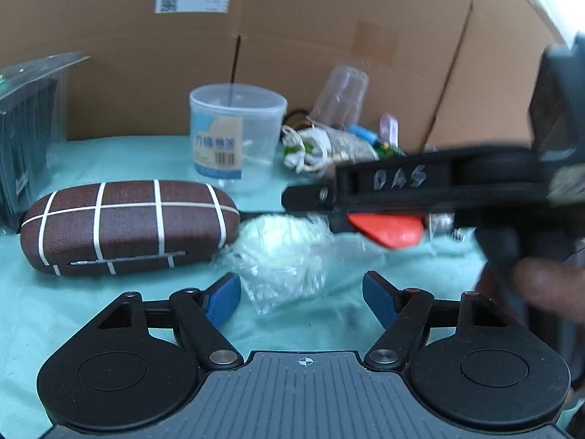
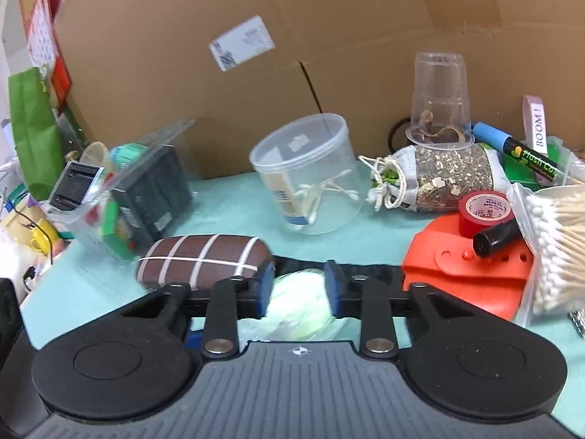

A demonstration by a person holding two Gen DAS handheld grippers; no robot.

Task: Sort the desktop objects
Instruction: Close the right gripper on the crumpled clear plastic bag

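Observation:
A pale green ball in clear plastic wrap (image 1: 283,252) lies on the teal cloth (image 1: 109,307). My left gripper (image 1: 301,298) is open, its blue pads either side of the wrap's near end. In the right wrist view the wrapped ball (image 2: 298,301) sits between my right gripper's (image 2: 299,289) blue pads, which close in on it; contact is unclear. The right gripper's black body (image 1: 420,194) crosses the left wrist view above the ball. A brown glasses case with white stripes (image 1: 128,225) lies left of the ball.
A clear cotton-swab tub (image 2: 307,172) stands behind, by an upturned clear cup (image 2: 438,98) and a herb sachet (image 2: 438,179). An orange case (image 2: 464,270), red tape roll (image 2: 484,210) and swab bag (image 2: 555,248) lie right. A cardboard wall (image 2: 329,36) backs the desk.

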